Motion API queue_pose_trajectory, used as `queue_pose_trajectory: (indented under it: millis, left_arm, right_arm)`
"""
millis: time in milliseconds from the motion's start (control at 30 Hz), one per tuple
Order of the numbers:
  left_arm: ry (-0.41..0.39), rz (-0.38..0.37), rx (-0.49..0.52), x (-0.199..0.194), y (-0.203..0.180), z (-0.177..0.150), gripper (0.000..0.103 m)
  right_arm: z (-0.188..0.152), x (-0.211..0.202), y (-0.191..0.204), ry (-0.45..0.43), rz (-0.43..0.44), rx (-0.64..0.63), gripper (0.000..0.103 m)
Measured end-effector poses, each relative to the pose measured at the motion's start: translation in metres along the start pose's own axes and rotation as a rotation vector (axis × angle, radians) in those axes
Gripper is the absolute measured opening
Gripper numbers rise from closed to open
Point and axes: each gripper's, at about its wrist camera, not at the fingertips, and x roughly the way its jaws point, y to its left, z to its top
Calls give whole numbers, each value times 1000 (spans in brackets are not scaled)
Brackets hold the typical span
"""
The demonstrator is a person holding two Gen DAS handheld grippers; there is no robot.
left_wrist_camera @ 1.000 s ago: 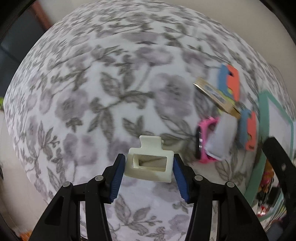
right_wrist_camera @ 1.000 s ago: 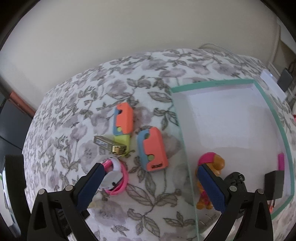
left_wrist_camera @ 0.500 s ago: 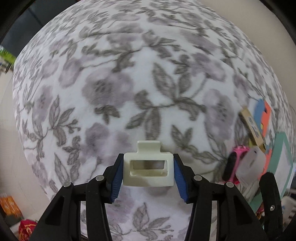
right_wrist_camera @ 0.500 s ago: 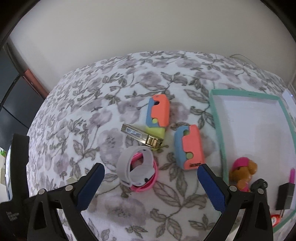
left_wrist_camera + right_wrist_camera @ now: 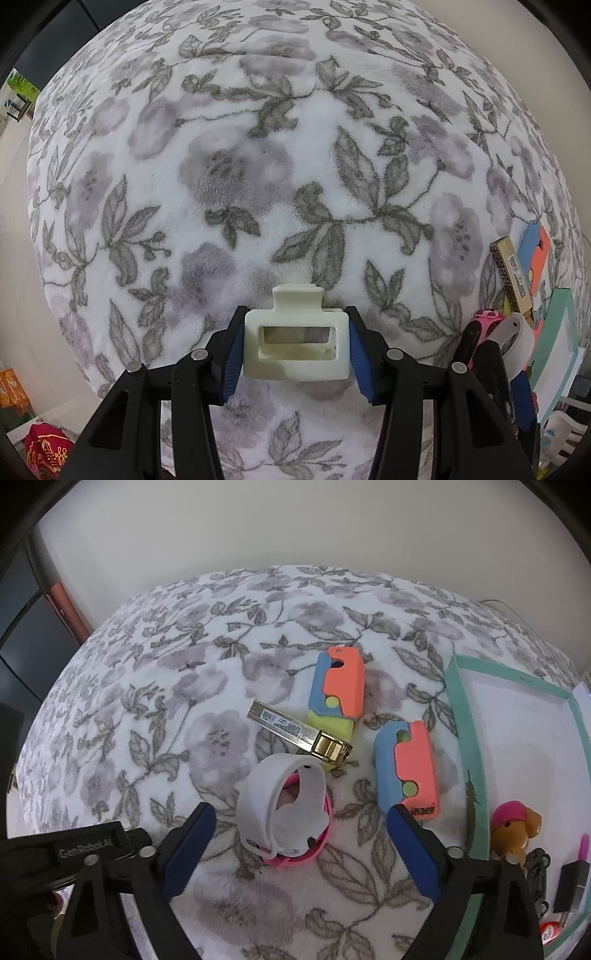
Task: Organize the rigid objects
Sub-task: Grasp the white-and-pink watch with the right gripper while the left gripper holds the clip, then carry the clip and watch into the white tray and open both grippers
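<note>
Beside the mint-rimmed white tray, toys lie unsorted; left gripper clenches a cream plastic hair claw, right gripper gapes.

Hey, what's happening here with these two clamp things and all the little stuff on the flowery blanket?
A person is tidying small items with two handheld grippers. The left gripper is clamped on a cream hair clip above the blanket. The right gripper is open, hovering by a white wristband. A toy dog already sits in the teal-rimmed tray.
</note>
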Motion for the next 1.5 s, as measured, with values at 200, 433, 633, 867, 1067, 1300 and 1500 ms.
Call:
queue_pose_trajectory:
  millis: [200,433,633,867,1067,1300,1500]
  left_arm:
    - [-1,14,-8,17,-15,0,52]
    - [-13,38,-1,19,-23,0,52]
    - [-24,51,7,17,-30,0,52]
    - [-36,41,29,12,-36,0,52]
    - [-62,27,39,-2,-41,-1,52]
    - [-127,16,48,-28,-46,-5,52]
    - [-146,11,51,-41,-50,-7,52]
  right_arm:
    - [0,1,5,-9,-5,-20,68]
    - [-2,0,-1,6,53,17,51]
    - [-2,-2,-8,11,86,52,51]
    - [-1,-10,-18,1,96,92,50]
    - [0,-14,-29,1,122,136,42]
    - [3,-24,-39,-14,157,181,42]
    - [4,-31,-48,-22,175,216,42]
